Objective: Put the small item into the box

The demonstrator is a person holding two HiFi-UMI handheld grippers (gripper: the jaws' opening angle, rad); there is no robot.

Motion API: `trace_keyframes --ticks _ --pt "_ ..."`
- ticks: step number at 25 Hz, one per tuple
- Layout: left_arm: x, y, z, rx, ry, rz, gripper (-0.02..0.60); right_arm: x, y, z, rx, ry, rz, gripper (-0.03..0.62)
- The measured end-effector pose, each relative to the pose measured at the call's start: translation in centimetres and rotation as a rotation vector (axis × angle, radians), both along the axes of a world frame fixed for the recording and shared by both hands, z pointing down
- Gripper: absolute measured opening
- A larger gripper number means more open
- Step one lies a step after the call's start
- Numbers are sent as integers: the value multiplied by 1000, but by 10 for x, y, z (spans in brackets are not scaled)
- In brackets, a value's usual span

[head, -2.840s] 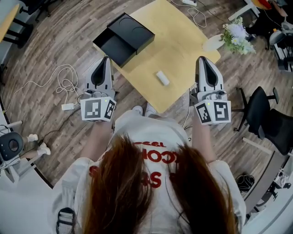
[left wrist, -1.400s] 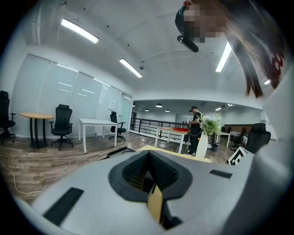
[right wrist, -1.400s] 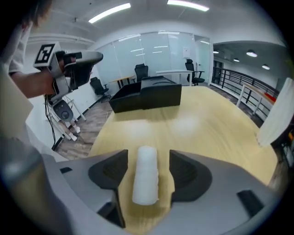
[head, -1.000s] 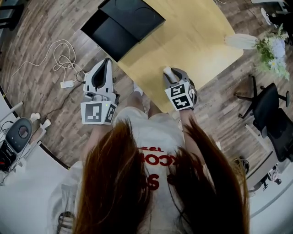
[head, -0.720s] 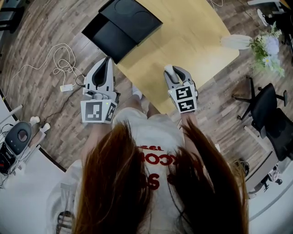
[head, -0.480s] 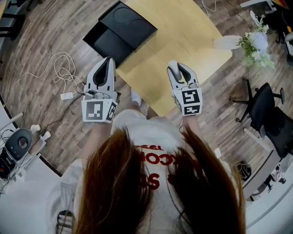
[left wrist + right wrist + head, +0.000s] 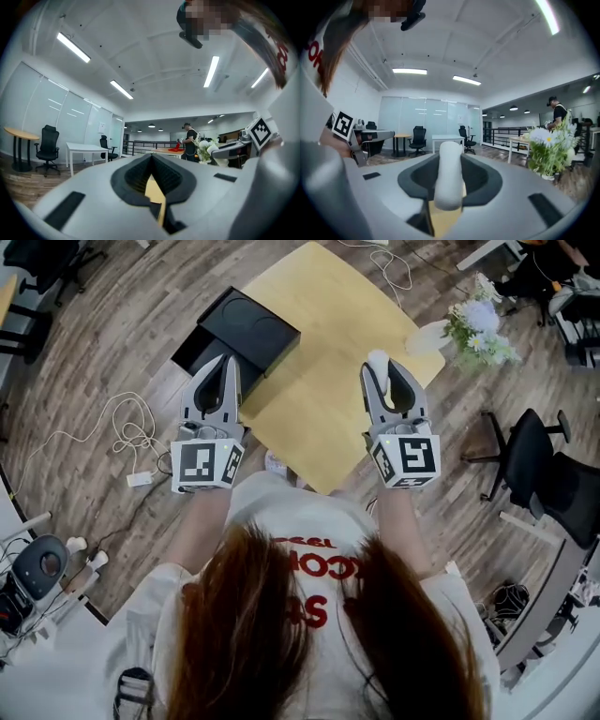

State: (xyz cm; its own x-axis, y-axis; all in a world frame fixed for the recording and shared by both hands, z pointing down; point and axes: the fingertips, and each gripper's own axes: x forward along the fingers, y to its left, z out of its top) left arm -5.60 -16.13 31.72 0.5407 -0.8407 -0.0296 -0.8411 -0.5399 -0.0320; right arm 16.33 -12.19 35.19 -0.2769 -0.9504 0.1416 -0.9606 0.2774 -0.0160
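The small item [image 7: 377, 359] is a white rounded cylinder, and my right gripper [image 7: 382, 371] is shut on it above the near right part of the yellow table [image 7: 328, 324]. In the right gripper view the item [image 7: 449, 178] stands upright between the pads, and the right gripper [image 7: 450, 157] points about level. The black box [image 7: 246, 329] sits on the table's left corner, its open tray part jutting over the edge. My left gripper [image 7: 217, 364] hovers just in front of the box. Its jaws are shut with nothing in them, and the tips of the left gripper [image 7: 151, 157] meet.
A white vase of flowers [image 7: 473, 326] stands at the table's right corner and shows close by in the right gripper view [image 7: 548, 150]. Cables [image 7: 131, 427] lie on the wooden floor at left. A black office chair [image 7: 548, 474] stands at right. A person [image 7: 191, 143] stands far off.
My right gripper has lifted the white item off the table's near edge, risen and swung from pointing down to about level. The left gripper has risen a little towards the box.
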Motion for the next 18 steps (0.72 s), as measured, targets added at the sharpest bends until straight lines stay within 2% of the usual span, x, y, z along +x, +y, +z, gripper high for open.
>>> trace_keyframes --ticks 4,9,13,18 --pt "2 -3 -9 32 -3 -4 6 7 3 -22 52 -39 -5 135" --pt "-14 -3 -13 45 -15 -67 6 -2 -6 -32 75 -51 -52 135" --pt "-45 3 -13 46 -29 -153 6 -32 -18 -36 88 -70 -140 135" --pt "-94 12 -14 45 -44 -278 6 -89 -38 -41 99 -102 -285 135"
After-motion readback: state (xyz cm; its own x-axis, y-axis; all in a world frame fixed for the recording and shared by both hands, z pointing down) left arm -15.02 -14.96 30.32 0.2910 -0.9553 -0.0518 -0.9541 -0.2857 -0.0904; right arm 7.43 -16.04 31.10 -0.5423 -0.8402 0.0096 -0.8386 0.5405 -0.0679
